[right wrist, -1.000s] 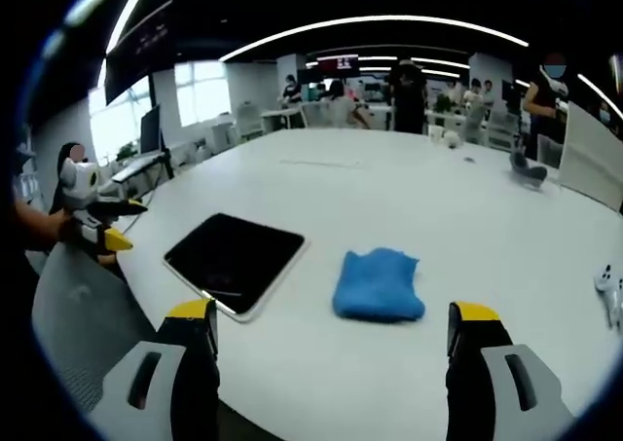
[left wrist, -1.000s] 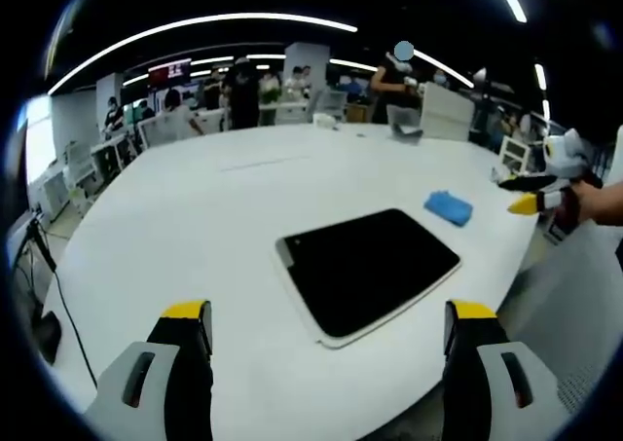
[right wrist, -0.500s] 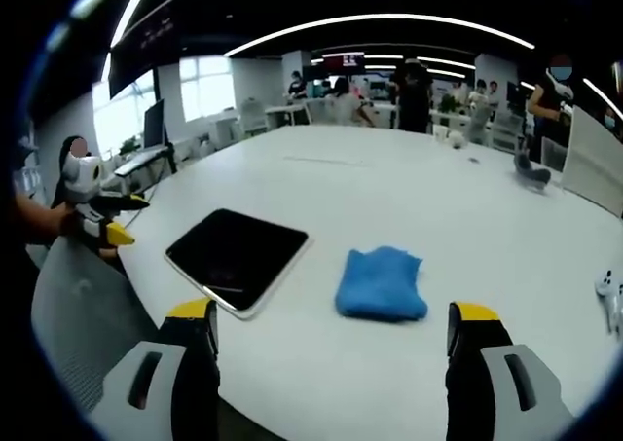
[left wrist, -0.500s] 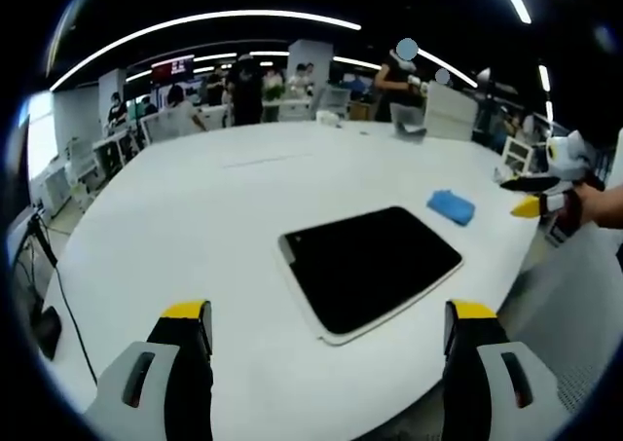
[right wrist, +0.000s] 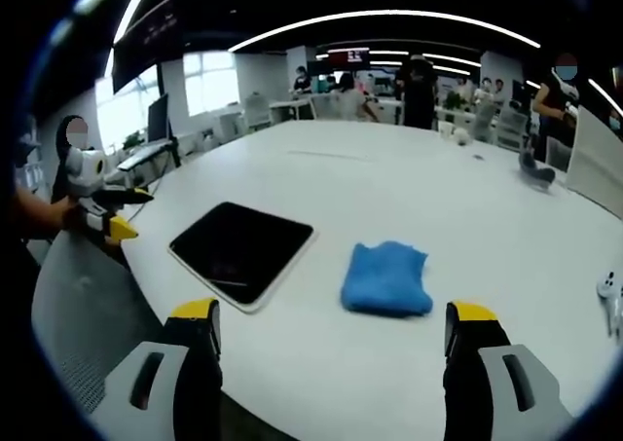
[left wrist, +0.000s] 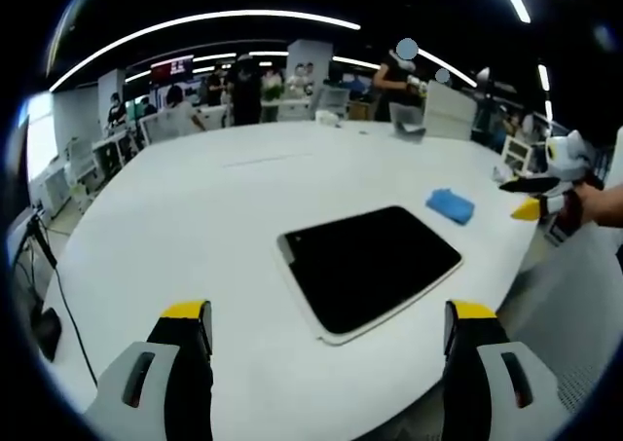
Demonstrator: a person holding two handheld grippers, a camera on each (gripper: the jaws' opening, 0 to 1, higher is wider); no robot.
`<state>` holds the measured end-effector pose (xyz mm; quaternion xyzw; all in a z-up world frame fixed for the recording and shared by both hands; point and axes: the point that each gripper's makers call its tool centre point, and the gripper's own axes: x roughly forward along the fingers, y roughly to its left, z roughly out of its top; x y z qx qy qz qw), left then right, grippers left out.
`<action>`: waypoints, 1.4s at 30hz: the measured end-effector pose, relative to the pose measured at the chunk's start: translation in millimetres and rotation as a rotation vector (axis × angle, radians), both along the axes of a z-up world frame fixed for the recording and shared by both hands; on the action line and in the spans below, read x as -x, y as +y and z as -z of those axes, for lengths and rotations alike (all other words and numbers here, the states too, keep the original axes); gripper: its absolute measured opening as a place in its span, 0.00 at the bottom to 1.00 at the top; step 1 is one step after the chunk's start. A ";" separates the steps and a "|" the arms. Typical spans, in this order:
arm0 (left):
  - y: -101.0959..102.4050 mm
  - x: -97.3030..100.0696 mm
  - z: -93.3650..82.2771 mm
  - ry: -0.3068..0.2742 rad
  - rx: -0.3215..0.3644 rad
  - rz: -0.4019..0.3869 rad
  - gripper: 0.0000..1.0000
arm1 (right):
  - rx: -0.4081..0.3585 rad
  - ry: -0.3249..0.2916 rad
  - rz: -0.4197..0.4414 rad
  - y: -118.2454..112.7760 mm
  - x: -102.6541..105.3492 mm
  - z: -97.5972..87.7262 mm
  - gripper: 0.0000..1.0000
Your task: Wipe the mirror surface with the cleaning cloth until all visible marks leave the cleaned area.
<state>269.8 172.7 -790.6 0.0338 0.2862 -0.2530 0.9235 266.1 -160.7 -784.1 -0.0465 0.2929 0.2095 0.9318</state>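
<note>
Mirror (left wrist: 371, 267) flat on table (left wrist: 195, 217); cloth (right wrist: 386, 277) beside; both tongs wide, empty.

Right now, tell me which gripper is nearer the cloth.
Right. The right gripper hangs just short of the cloth; the left gripper sits beyond the mirror, farther off.

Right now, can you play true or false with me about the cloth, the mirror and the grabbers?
1. The blue cloth lies on the white table. True.
2. The cloth covers the mirror. False: it lies beside the mirror, apart from it.
3. The right gripper holds the cloth. False: its jaws are open and empty.
4. The left gripper is open. True.
5. The mirror stands upright. False: it lies flat.
</note>
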 end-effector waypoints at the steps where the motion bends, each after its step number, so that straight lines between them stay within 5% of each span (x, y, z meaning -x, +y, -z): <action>1: -1.2 0.4 0.5 0.007 -0.008 0.005 1.00 | 0.001 0.001 0.001 -0.3 0.1 0.1 0.95; 14: -8.3 -2.9 -6.4 0.027 0.031 -0.001 1.00 | 0.012 0.015 0.019 -5.0 -0.2 2.7 0.96; 22: -4.5 -3.6 1.4 0.011 -0.053 0.020 1.00 | 0.014 0.021 0.026 -5.9 -1.0 4.2 0.96; 26: -3.6 -3.5 -0.9 0.007 -0.031 0.009 1.00 | 0.014 0.023 0.026 -7.2 -2.6 1.2 0.96; 31: -2.9 -3.7 0.4 0.007 -0.036 0.005 1.00 | 0.099 0.115 0.002 -7.5 -0.8 -0.6 0.92; 42: -2.5 -2.4 1.0 0.011 -0.036 0.003 1.00 | 0.062 0.257 0.027 -11.4 -14.1 -31.7 0.90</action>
